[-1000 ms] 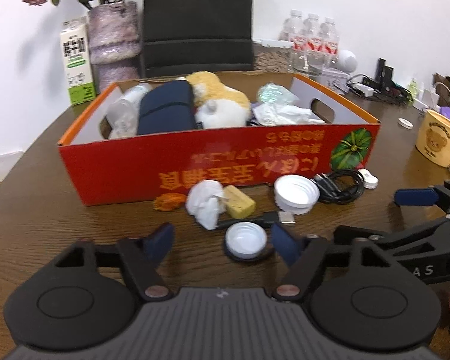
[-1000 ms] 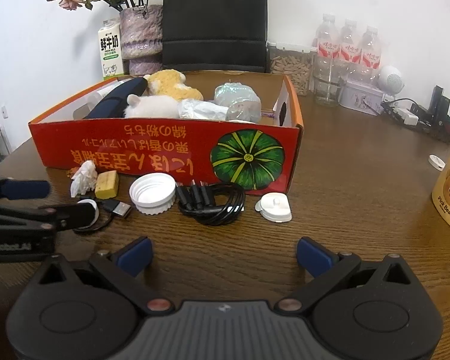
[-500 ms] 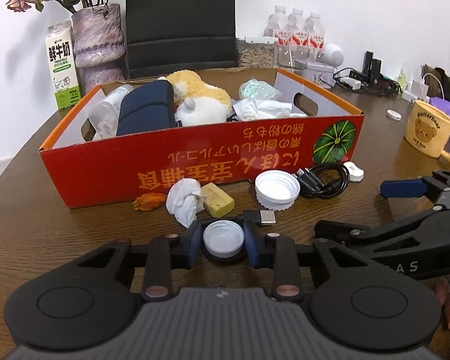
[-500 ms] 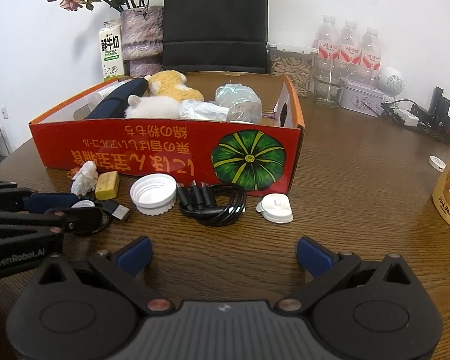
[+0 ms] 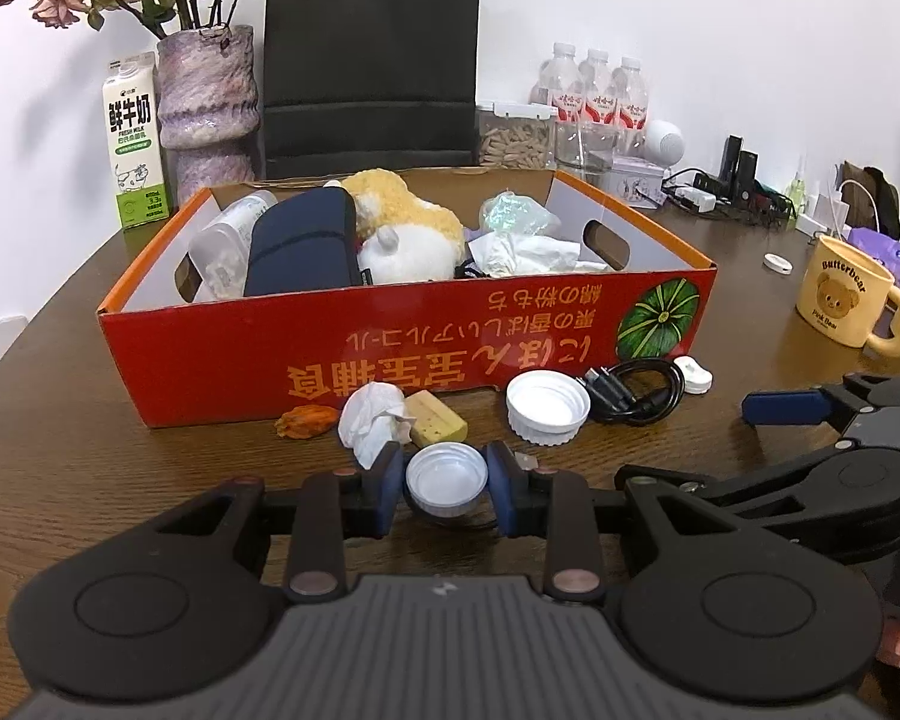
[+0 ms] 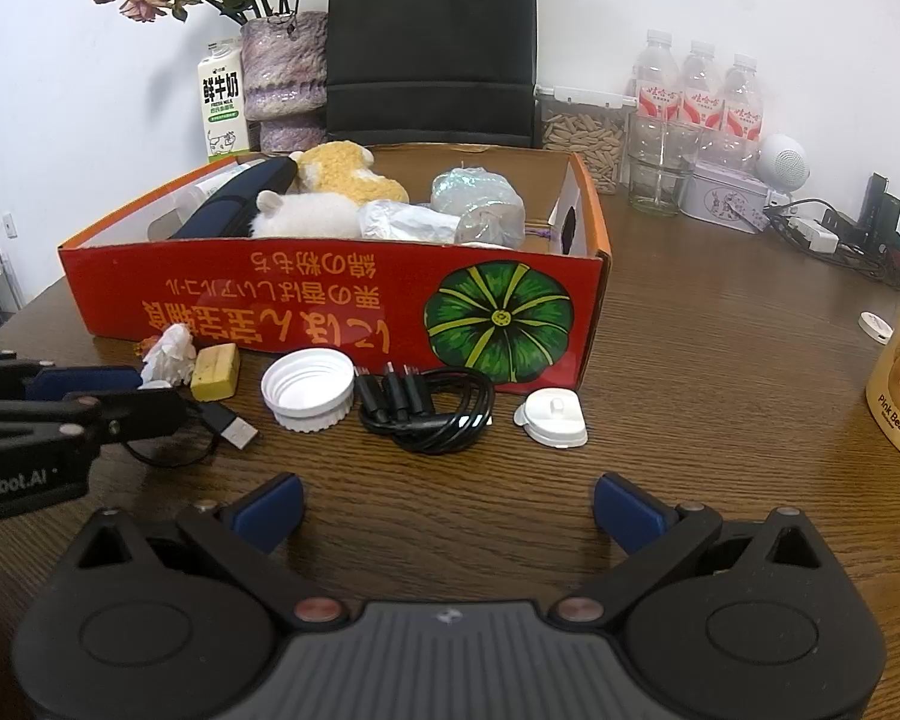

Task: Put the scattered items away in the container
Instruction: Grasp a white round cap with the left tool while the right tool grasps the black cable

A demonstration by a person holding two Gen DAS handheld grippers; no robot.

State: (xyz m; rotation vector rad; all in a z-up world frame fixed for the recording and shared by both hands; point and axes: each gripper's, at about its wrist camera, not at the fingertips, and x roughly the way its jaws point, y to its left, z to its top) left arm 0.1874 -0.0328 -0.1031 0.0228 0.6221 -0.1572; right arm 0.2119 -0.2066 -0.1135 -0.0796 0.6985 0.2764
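**Small cap pinched, box straight ahead**

Small white cap point(image 5: 446, 476): sits open side up between my left tongs point(image 5: 446, 489), low over the worktop point(image 5: 60, 456), just in front of the red box point(image 5: 390, 336). The jaws have just been closing and now both blue pads press its rim on opposite sides. My read: light, rigid plastic with a smooth wall, so it could squirt out of a skewed pinch; a hold across the widest part of the rim looks right, and that is how it is held.

Under and beside it, a thin black cable with a USB plug point(image 6: 237, 429); it may snag on lifting.

Just beyond: crumpled tissue point(image 5: 372, 420), yellow sponge block point(image 5: 435, 424), orange scrap point(image 5: 306, 420). All soft and light, I judge. To their right, the larger white lid point(image 5: 547, 408), coiled black cable point(image 5: 636, 390), white hook point(image 6: 552, 417).

Right tongs point(image 6: 447, 513): jaws wide apart, nothing between them, hovering before the coil.

Box already holds plush toys, a navy pouch and wrappers.
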